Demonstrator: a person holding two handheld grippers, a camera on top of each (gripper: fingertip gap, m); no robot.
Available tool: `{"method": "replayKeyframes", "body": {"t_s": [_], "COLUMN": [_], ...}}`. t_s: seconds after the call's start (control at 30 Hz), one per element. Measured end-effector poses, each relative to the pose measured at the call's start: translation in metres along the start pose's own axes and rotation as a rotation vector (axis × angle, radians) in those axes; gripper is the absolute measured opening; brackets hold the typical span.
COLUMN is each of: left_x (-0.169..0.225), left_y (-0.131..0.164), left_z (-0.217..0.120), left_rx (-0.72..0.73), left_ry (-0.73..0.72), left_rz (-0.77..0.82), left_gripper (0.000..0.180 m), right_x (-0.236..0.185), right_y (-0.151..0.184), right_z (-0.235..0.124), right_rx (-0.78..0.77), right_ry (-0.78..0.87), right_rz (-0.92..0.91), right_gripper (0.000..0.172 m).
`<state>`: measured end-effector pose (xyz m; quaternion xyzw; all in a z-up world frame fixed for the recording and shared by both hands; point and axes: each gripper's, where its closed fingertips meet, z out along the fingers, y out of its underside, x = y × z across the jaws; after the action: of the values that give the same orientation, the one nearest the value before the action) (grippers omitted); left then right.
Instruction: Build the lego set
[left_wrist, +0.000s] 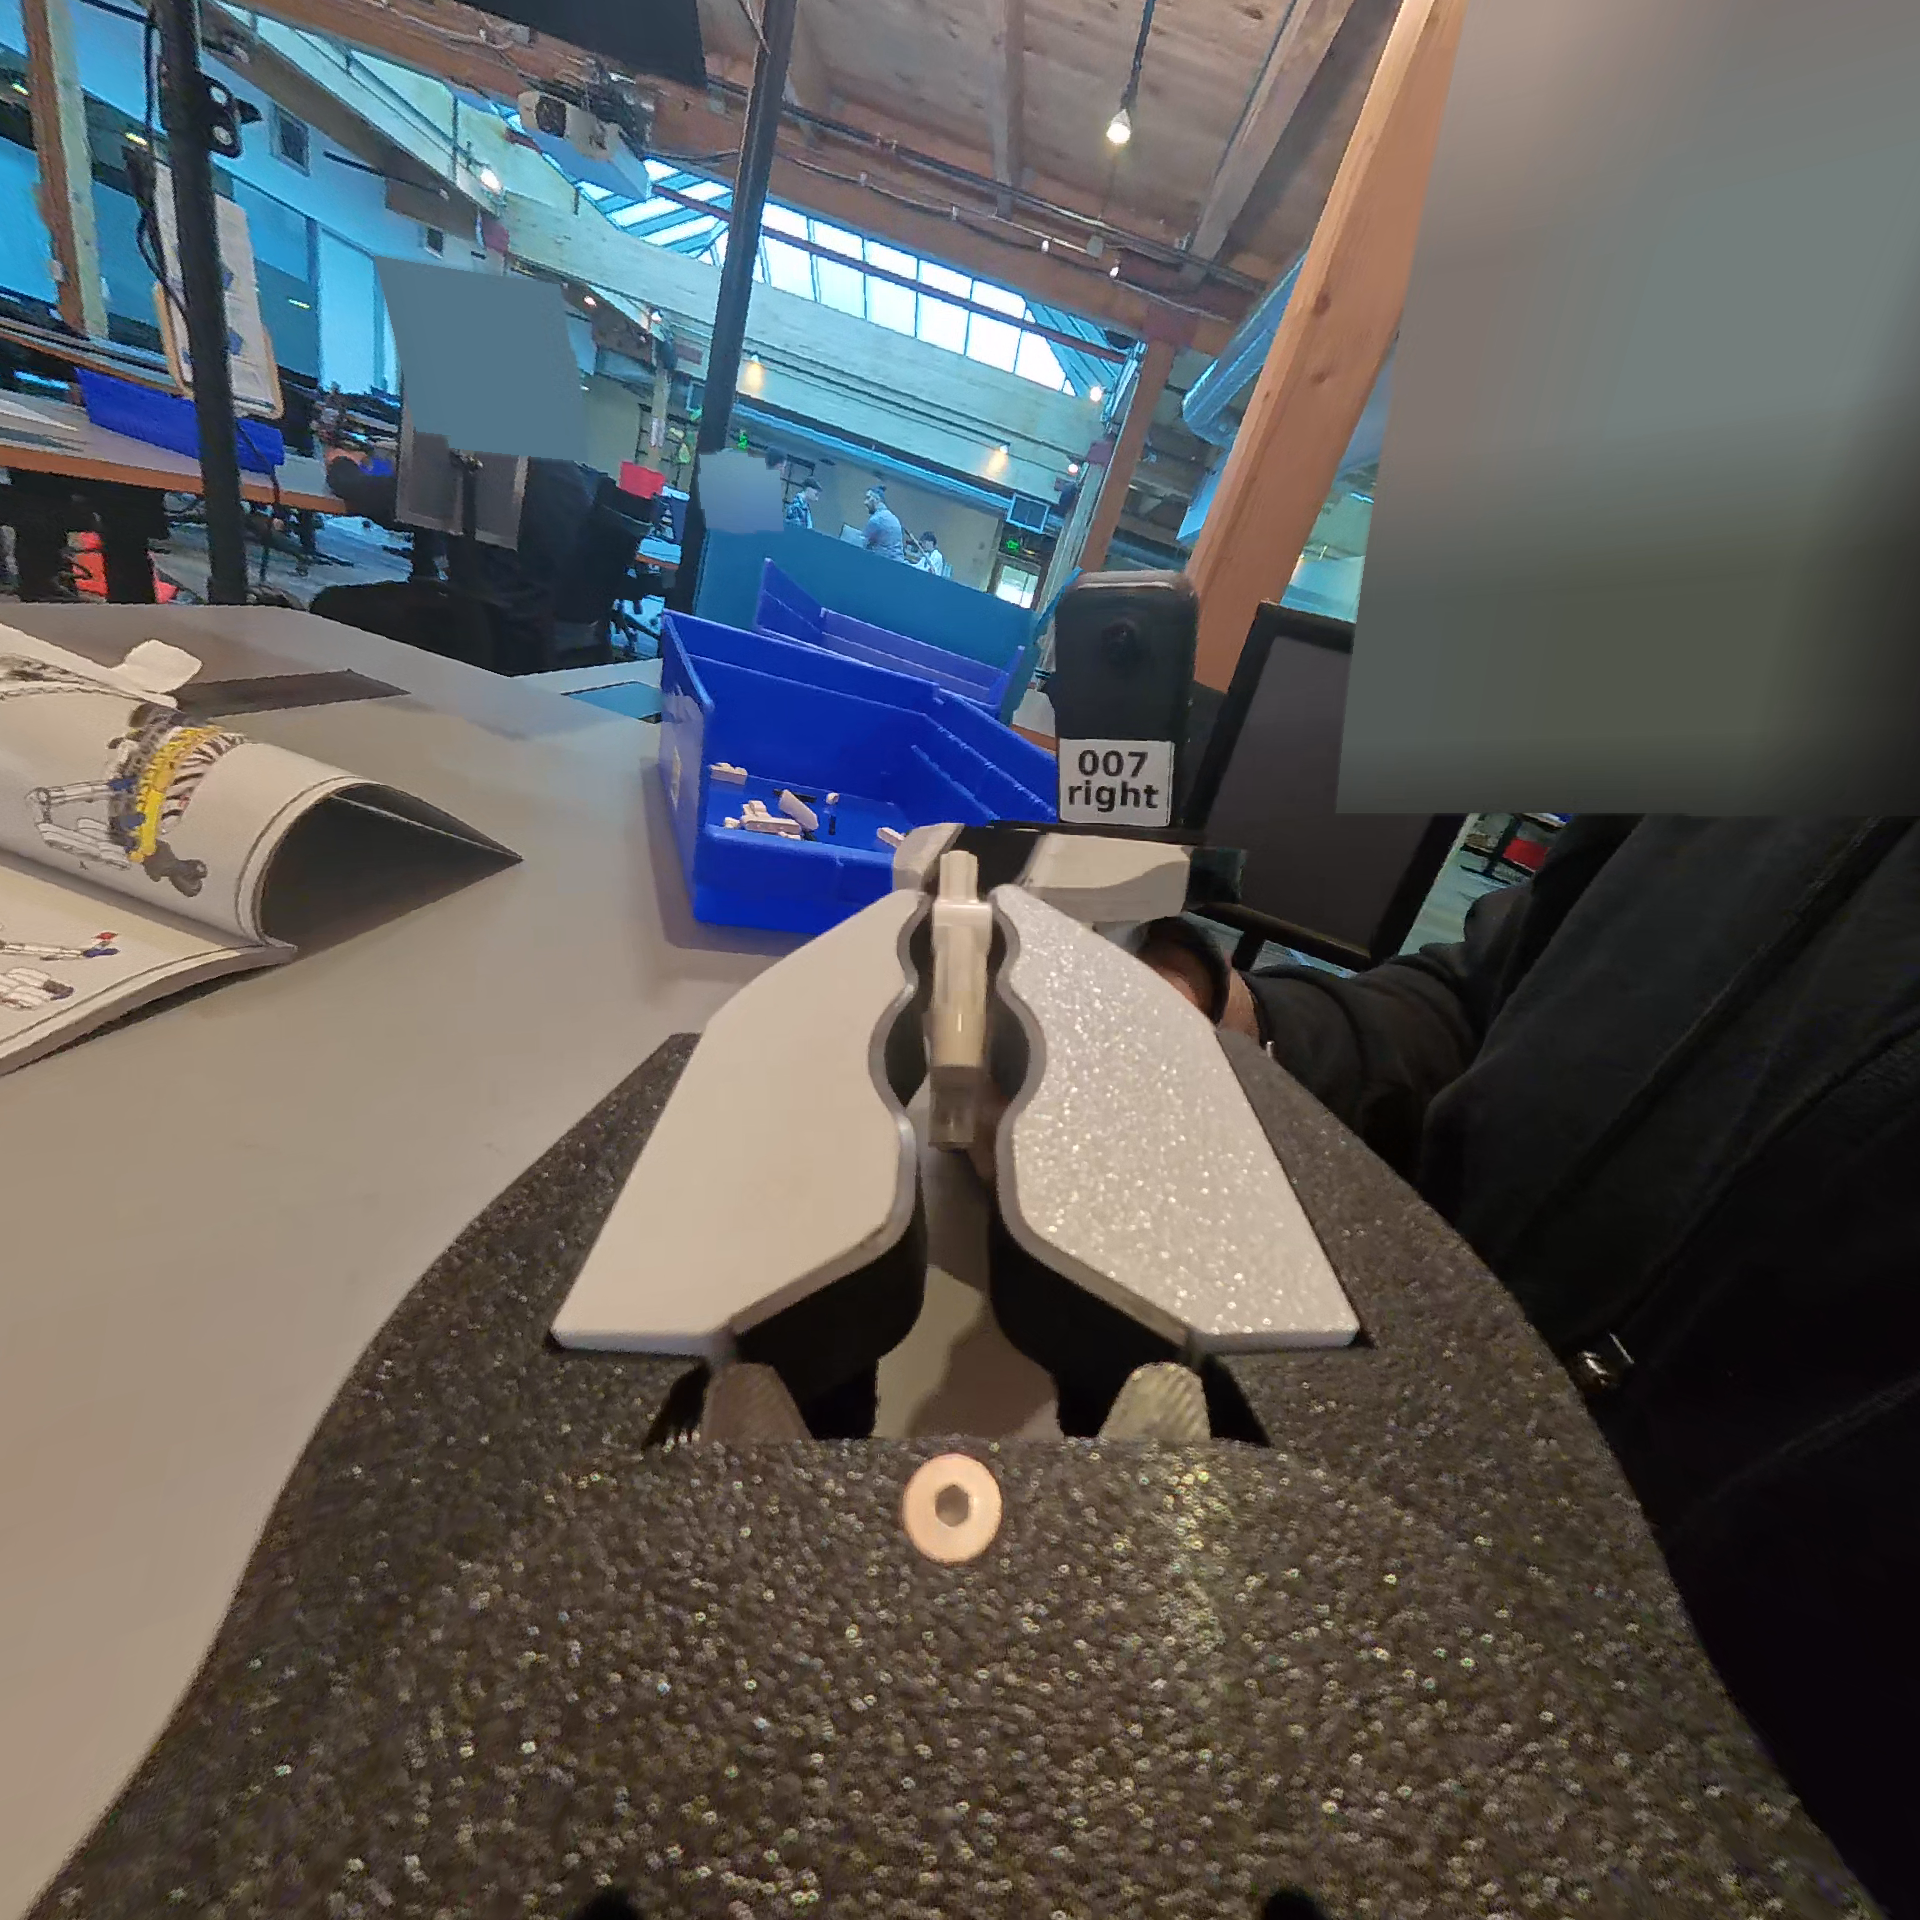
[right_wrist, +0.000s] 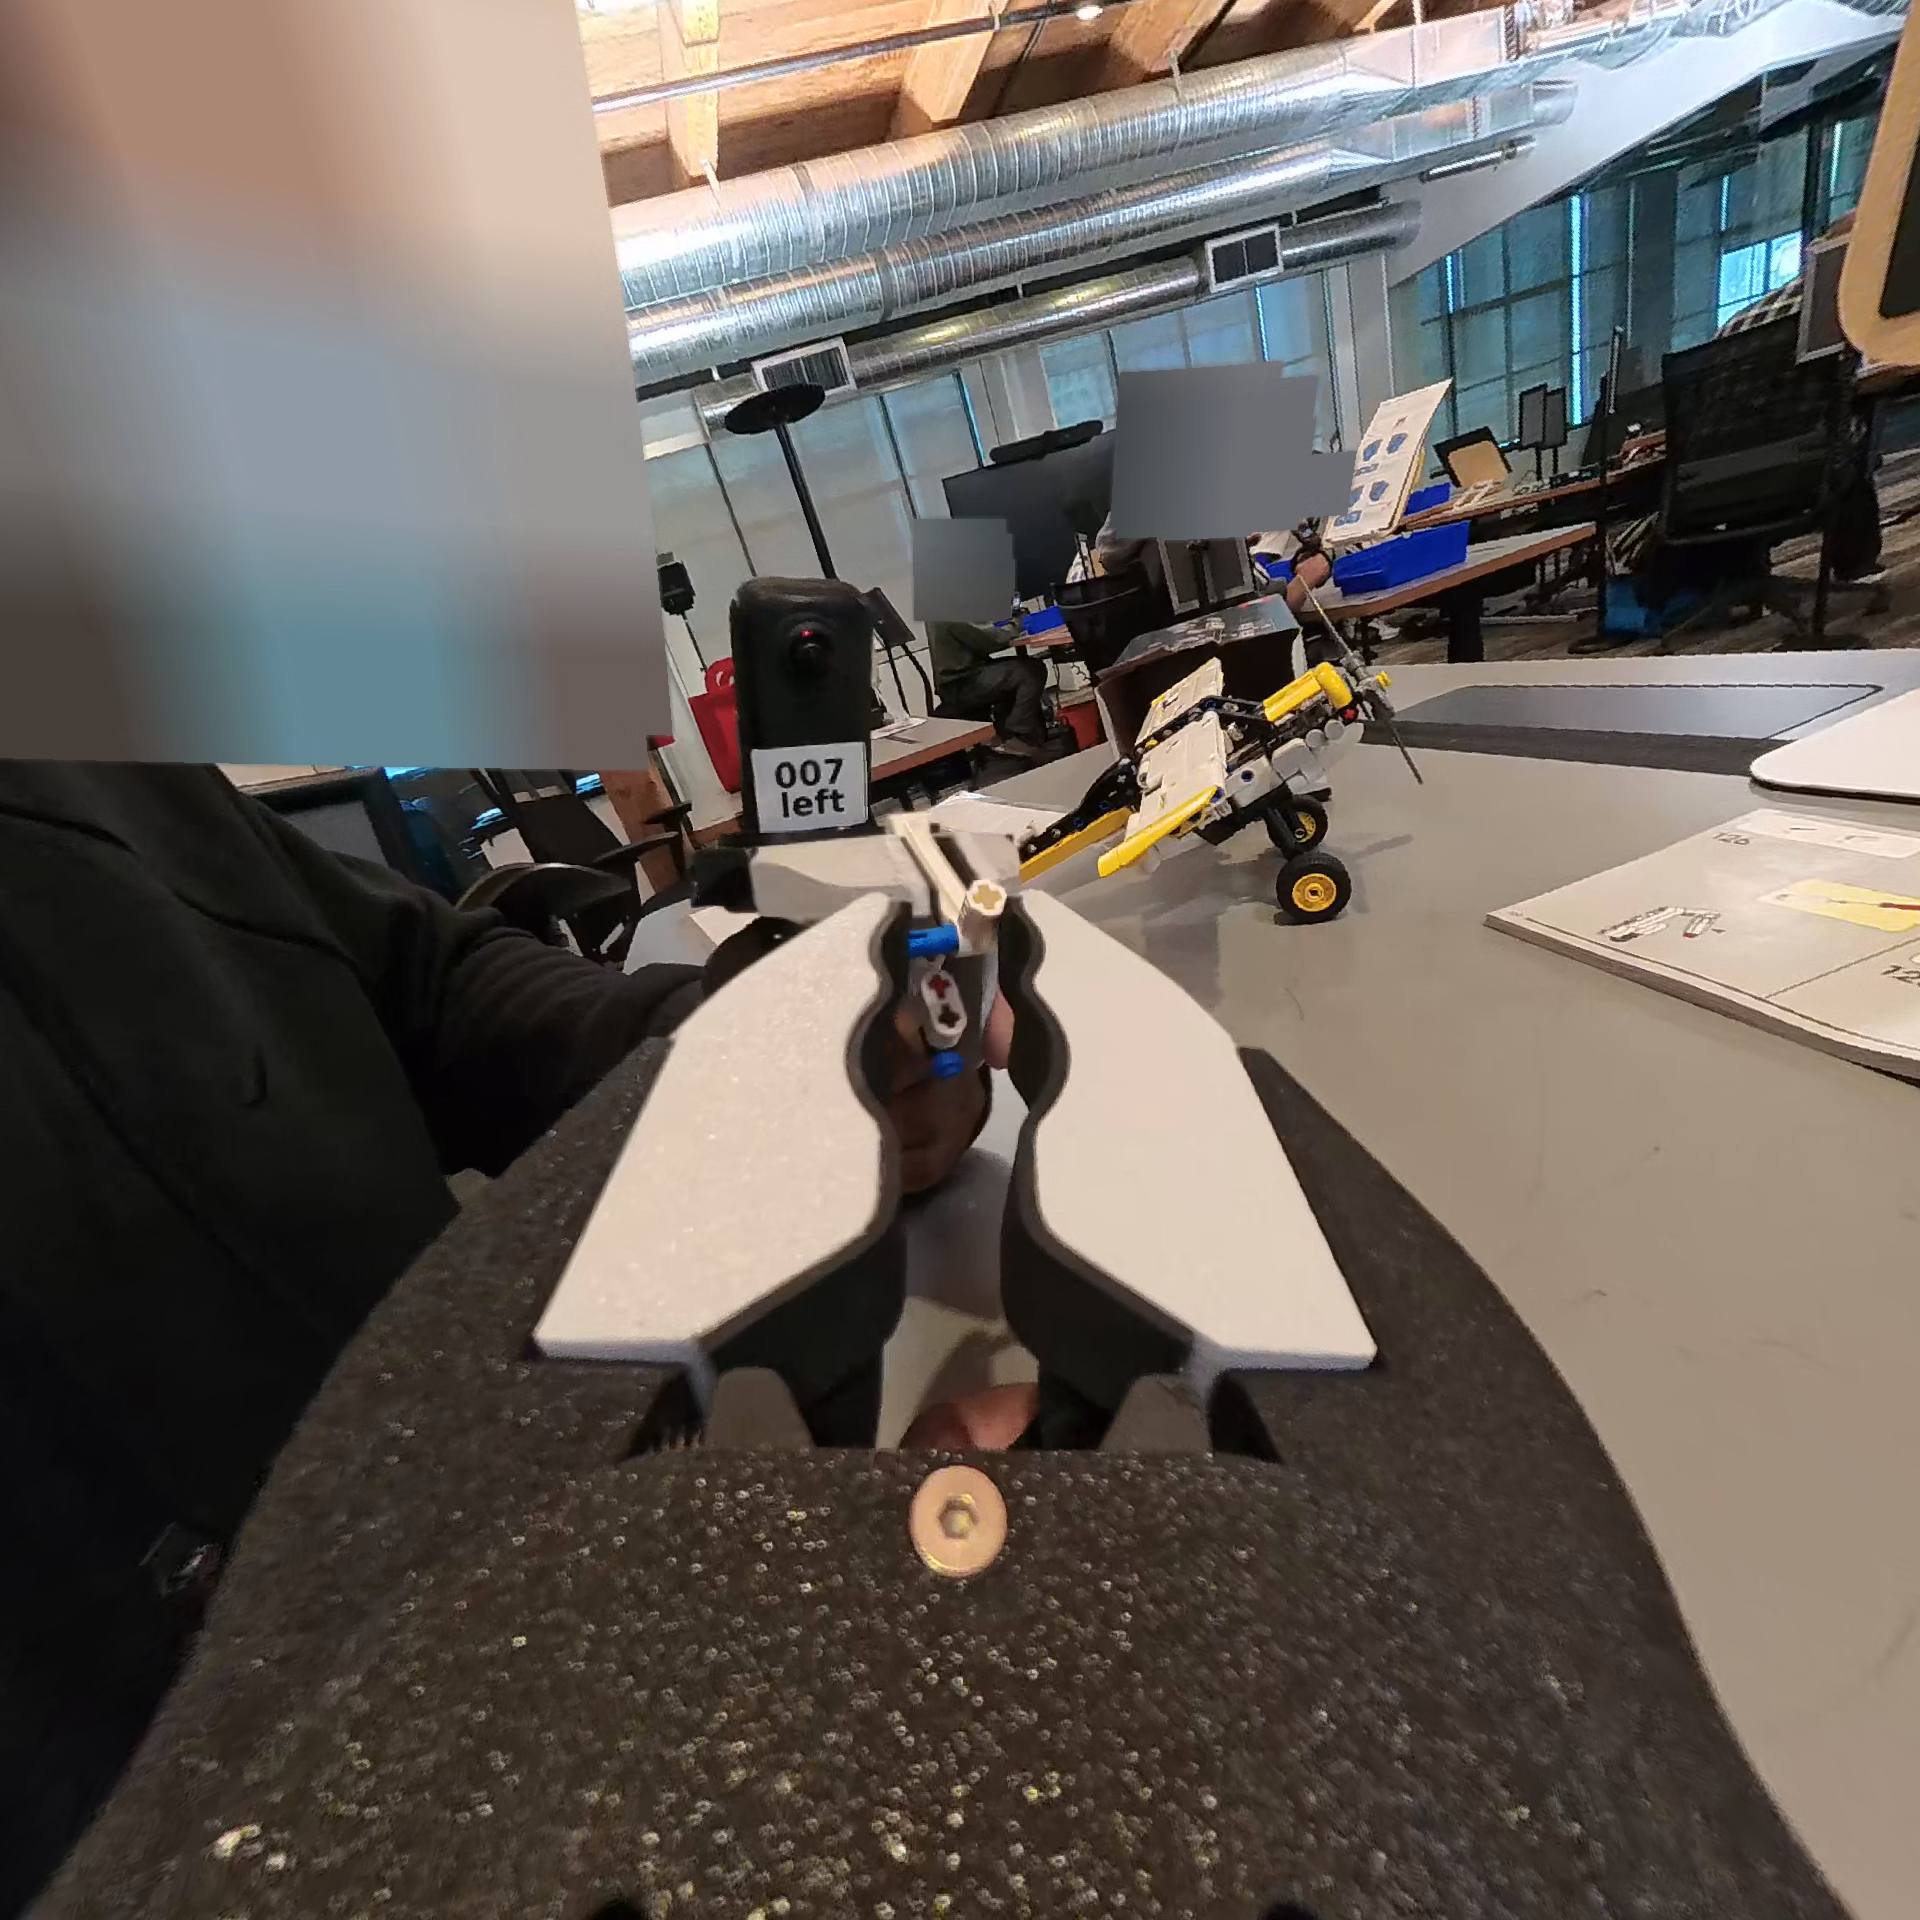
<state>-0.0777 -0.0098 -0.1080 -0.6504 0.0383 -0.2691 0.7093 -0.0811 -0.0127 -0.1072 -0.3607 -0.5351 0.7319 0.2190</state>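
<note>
My left gripper (left_wrist: 951, 997) is clamped on a white toy beam (left_wrist: 954, 1003) at 12 o'clock. My right gripper (right_wrist: 951, 987) stands narrowly open around a small white connector with blue pins (right_wrist: 938, 997); whether its pads press, I cannot tell. In my judgement, keep both parts aligned and square. Farther off: a blue bin (left_wrist: 831, 769) at 11 o'clock and a toy plane (right_wrist: 1226, 769) at 1 o'clock.

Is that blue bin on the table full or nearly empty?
Nearly empty. The blue bin holds only a few small pale pieces scattered over its floor, with most of the blue bottom bare.
</note>
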Motion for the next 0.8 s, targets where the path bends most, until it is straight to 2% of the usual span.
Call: {"method": "replayKeyframes", "body": {"t_s": [0.33,0.43,0.67,0.8], "left_x": [-0.006,-0.016,-0.036,-0.040], "left_y": [0.000,-0.001,0.019,0.024], "left_z": [0.000,-0.003,-0.003,-0.001], "left_rx": [-0.012,-0.027,-0.217,-0.265], "left_ry": [-0.022,-0.068,-0.177,-0.211], "left_rz": [0.023,0.018,0.106,0.176], "left_gripper": [0.008,0.008,0.008,0.008], "right_x": [0.005,0.007,0.021,0.034], "right_y": [0.000,-0.001,0.004,0.007], "right_z": [0.000,-0.003,-0.015,-0.024], "right_rx": [-0.011,-0.028,-0.159,-0.255], "right_ry": [0.014,0.040,0.149,0.219], "right_rz": [0.072,0.053,-0.046,-0.144], "right_gripper": [0.016,0.030,0.033,0.032]}}
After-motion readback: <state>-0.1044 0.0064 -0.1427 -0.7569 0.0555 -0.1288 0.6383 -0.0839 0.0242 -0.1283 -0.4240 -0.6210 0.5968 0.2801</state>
